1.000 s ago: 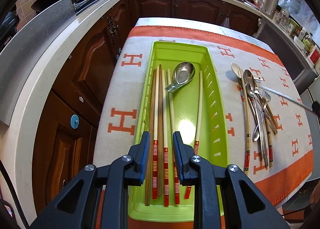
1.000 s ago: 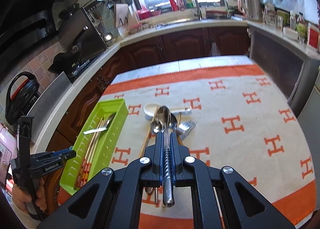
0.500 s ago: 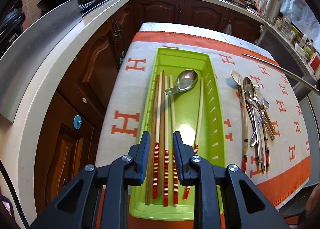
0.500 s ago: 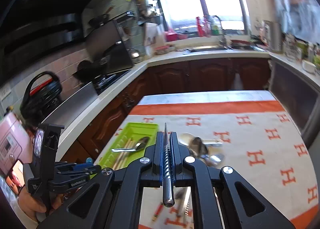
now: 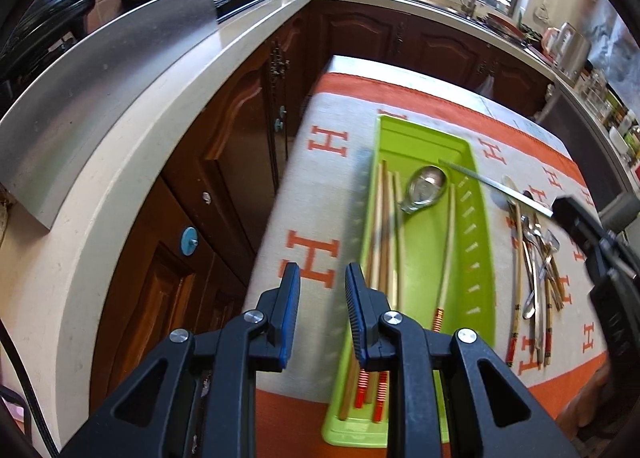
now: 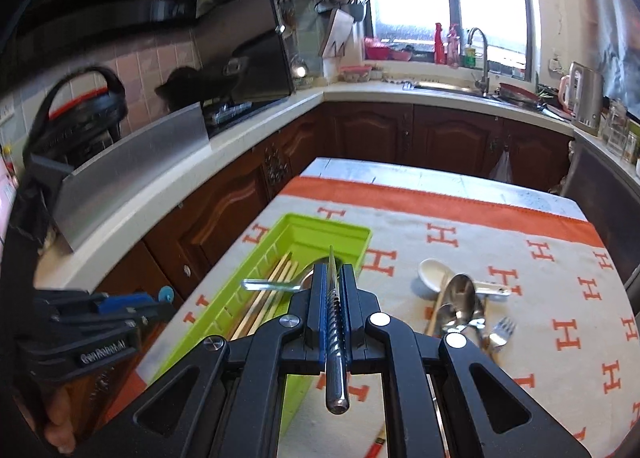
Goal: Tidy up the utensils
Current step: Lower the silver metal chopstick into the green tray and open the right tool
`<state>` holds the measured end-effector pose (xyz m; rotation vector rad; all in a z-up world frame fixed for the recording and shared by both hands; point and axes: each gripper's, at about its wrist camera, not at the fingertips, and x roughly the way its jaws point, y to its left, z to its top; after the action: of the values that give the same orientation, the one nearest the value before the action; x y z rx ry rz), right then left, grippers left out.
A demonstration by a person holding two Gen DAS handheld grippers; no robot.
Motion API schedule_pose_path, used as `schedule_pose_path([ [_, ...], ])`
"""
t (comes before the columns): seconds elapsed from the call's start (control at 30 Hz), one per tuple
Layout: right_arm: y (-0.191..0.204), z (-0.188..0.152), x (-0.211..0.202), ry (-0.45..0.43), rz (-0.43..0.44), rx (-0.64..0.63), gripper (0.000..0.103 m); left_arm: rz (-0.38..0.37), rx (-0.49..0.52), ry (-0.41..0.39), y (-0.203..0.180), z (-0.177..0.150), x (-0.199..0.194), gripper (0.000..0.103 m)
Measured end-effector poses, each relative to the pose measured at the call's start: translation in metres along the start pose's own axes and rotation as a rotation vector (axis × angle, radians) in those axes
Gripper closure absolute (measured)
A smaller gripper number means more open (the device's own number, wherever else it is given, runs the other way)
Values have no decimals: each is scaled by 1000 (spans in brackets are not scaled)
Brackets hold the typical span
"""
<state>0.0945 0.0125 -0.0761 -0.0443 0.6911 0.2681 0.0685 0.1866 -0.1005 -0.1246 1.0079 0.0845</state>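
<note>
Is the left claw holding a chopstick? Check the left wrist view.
No: the left claw stands open over the cloth, beside the green tray, nothing between its fingers.

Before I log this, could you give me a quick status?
Right gripper shut on metal chopstick over green tray. Left gripper open, empty. Path clear.

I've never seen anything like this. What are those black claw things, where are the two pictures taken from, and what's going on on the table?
No robot here: a person holds a two-finger gripper in each hand, and each picture comes from a camera on one gripper, looking along its fingers. The left gripper is open and empty, hovering by the green tray's near end. The right gripper is shut on a thin metal utensil, whose tip reaches over the tray. In the tray lie chopsticks and a metal spoon. Beside it, on the orange-and-white cloth, lies a pile of unsorted cutlery.
</note>
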Motion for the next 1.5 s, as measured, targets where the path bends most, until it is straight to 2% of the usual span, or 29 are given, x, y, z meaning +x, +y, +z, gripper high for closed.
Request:
schedule_pose_path([
  [0.1, 13, -5, 17, 48, 0, -23, 97, 23, -7, -10, 6, 1, 1, 82],
  [0.2, 21, -10, 32, 108, 48, -36, 97, 31, -18, -11, 11, 1, 2, 82],
  [0.3, 27, -17, 36, 151, 104, -47, 92, 31, -31, -9, 15, 1, 2, 82],
  [0.43, 30, -22, 29, 161, 129, -46, 84, 31, -31, -8, 15, -1, 1, 82],
  [0.6, 22, -25, 18, 176, 147, -18, 84, 29, -20, -6, 9, -2, -1, 82],
  [1.0, -23, -34, -19, 173, 122, 47, 84, 17, 58, 2, -29, -10, -12, 82],
  [1.27, -78, -45, -45, 156, 92, 138, 84, 1, 130, 13, -70, -14, -18, 81],
  [1.5, -131, -60, -52, 163, 62, 231, 84, -19, 197, 25, -112, -15, -17, 81],
])
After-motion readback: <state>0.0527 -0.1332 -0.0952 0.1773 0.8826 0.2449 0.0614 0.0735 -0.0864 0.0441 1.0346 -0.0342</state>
